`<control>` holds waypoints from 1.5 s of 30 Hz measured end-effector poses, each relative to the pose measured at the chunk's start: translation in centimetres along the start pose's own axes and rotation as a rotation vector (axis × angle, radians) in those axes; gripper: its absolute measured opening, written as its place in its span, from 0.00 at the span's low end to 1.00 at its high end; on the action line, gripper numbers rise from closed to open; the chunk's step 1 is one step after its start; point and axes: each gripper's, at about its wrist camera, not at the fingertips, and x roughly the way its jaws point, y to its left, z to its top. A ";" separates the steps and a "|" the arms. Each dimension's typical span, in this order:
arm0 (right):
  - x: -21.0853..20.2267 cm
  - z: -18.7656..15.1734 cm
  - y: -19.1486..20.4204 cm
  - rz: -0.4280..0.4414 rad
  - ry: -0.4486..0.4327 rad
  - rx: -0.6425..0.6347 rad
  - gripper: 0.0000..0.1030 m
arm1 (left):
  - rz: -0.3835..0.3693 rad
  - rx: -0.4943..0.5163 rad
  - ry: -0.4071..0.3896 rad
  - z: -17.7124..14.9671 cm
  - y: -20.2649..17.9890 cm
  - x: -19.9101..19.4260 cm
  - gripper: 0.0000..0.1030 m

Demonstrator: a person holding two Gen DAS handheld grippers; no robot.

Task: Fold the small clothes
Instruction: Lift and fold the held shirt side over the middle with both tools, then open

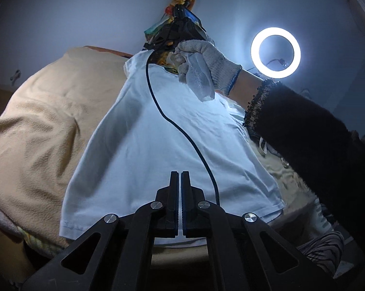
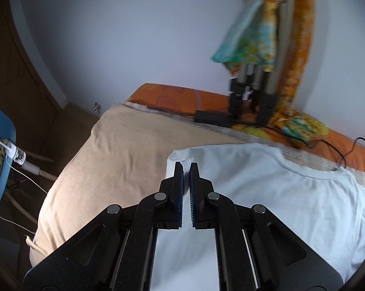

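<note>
gripping the hem, the left tongs (image 1: 180,173) were clenched on the white t-shirt (image 1: 163,131), which lay spread over the beige blanket (image 1: 37,126) ahead of them. over to the right tongs (image 2: 186,165), pinched shut on the sleeve edge. judging by that, folding had barely begun; every fold remained.

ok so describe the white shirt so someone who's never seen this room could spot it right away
Start at the bed against the pale wall, covered by a beige blanket. On that blanket lies the white t-shirt, spread mostly flat, its round collar toward the orange sheet at the wall side. It is the only plain white garment there; the cloth hanging behind it is brightly patterned.
</note>
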 end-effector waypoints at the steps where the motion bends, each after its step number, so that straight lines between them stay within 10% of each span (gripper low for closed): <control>1: -0.4 -0.2 -0.8 -0.014 0.000 0.005 0.06 | 0.030 0.021 -0.020 0.0 -0.3 -0.4 0.00; 5: -1.5 -1.2 -2.9 -0.022 0.003 0.011 0.06 | 0.196 0.046 -0.052 0.3 1.8 -1.1 0.08; 9: -1.8 -1.4 -3.4 -0.014 -0.002 0.009 0.05 | 0.301 0.001 0.006 -0.3 5.2 -0.8 0.47; 15: -1.0 -1.4 -2.9 -0.020 0.001 -0.006 0.06 | 0.396 0.065 0.079 -1.3 5.5 1.1 0.47; 19: -0.7 -1.3 -2.9 -0.024 0.001 -0.009 0.06 | 0.388 0.059 0.087 -1.3 5.4 1.5 0.43; 20: -0.5 -1.3 -2.9 -0.022 0.002 -0.009 0.05 | 0.381 0.059 0.088 -1.4 5.4 1.5 0.34; 21: -0.4 -1.4 -3.0 -0.022 0.003 -0.008 0.05 | 0.366 0.055 0.095 -1.5 5.4 1.6 0.05; 22: -0.3 -1.4 -3.0 -0.022 0.004 -0.009 0.06 | 0.348 0.047 0.100 -1.5 5.4 1.6 0.01; 34: -1.9 -0.5 -5.1 -0.035 -0.025 -0.018 0.05 | 0.081 0.162 0.084 -0.4 -3.2 2.8 0.01; 45: 0.0 -2.5 -10.2 -0.126 0.017 0.032 0.06 | 0.020 0.213 0.216 -1.9 -6.6 8.3 0.01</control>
